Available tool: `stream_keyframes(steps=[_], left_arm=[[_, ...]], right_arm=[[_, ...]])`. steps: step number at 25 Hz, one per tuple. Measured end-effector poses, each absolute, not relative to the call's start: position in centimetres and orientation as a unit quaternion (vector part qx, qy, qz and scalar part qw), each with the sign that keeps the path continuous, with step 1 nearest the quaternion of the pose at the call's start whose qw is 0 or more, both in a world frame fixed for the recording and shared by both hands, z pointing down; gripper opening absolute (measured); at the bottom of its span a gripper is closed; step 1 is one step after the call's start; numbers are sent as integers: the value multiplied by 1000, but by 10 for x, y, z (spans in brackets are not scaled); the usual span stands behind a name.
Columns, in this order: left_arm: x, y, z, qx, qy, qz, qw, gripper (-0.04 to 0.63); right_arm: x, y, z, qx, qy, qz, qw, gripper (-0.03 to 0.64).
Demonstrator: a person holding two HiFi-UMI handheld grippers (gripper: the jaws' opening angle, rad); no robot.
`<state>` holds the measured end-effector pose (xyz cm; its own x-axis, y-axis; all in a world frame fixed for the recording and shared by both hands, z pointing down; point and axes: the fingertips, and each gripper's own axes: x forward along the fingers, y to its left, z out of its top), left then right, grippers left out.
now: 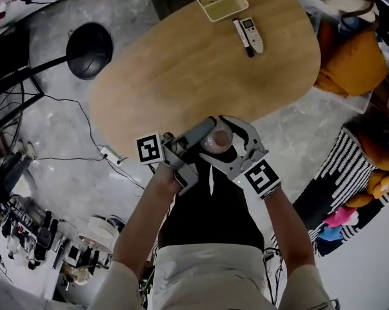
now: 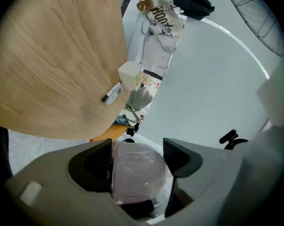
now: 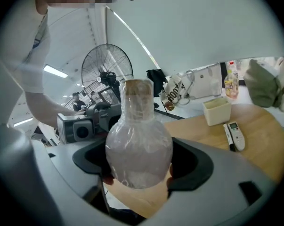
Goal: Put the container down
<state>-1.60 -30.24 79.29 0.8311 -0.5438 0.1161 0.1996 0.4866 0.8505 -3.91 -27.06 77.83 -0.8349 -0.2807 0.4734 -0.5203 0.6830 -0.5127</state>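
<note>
The container (image 1: 218,139) is a round-bellied, narrow-necked bottle wrapped in clear film. I hold it in the air just off the near edge of the oval wooden table (image 1: 200,63). My left gripper (image 1: 193,141) is shut on it from the left, and my right gripper (image 1: 235,146) is shut on it from the right. In the left gripper view the pinkish container (image 2: 137,173) fills the gap of the left gripper (image 2: 138,160). The right gripper view has the container's bulb (image 3: 139,142) pressed between the jaws of the right gripper (image 3: 139,166), its neck pointing up.
A cream box (image 1: 222,0), a white remote (image 1: 252,34) and a black pen (image 1: 242,37) lie at the table's far end. A black round stand base (image 1: 89,50) and a power strip (image 1: 110,154) are on the floor at left. Bags and soft toys (image 1: 375,179) crowd the right.
</note>
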Motion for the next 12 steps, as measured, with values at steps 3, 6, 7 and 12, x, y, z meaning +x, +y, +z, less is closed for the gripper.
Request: stream_keyframes(steps=[3,6,7,12], left_arm=[[-22,-303,825,453,-196,-212,844,328],[-24,-300,852,454,-198,-203,845,328],[-25,-298,860,454,-200,-200,845,328],[-32,-289,893,450,-207,-198,846,328]], right_arm=[[-34,-281,814,242,-892,336,181,387],[-25,-293,847,268,-884,341,177,387],[-22,-298,858,276,-881,341,177,387],[-8,-316,906,310,-868,342,183,387]])
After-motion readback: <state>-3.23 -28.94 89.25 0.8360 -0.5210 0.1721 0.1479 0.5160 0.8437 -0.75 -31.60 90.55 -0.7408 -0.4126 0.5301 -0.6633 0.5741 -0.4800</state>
